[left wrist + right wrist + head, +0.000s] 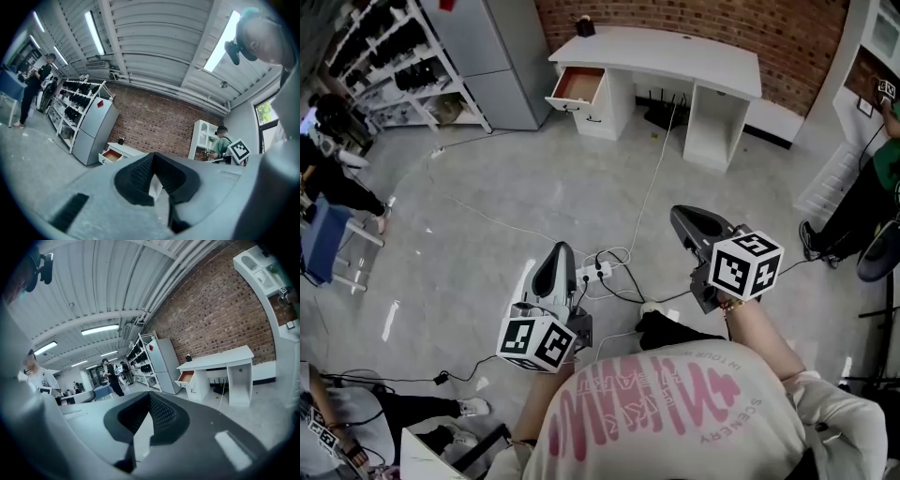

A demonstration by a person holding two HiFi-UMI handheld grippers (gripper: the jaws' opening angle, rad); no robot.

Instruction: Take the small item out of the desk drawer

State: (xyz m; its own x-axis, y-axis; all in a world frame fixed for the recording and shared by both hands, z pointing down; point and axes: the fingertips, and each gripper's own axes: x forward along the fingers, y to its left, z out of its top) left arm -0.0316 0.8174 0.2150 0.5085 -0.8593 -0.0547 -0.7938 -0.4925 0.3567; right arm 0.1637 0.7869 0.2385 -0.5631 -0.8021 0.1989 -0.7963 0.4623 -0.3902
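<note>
Both grippers were held over the grey floor (487,187), well apart from the white surface (675,45) by the brick wall (722,21). The left gripper (563,247) had its jaws closed tip to tip with nothing between them. The right gripper (677,212) was likewise closed and empty. The drawer (579,86) stood pulled open under the surface's left end. Any small item inside was too far off to make out.

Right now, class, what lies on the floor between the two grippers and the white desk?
Mostly bare grey floor, crossed by a white cable running from the power strip toward the white desk. The head view shows it.
</note>
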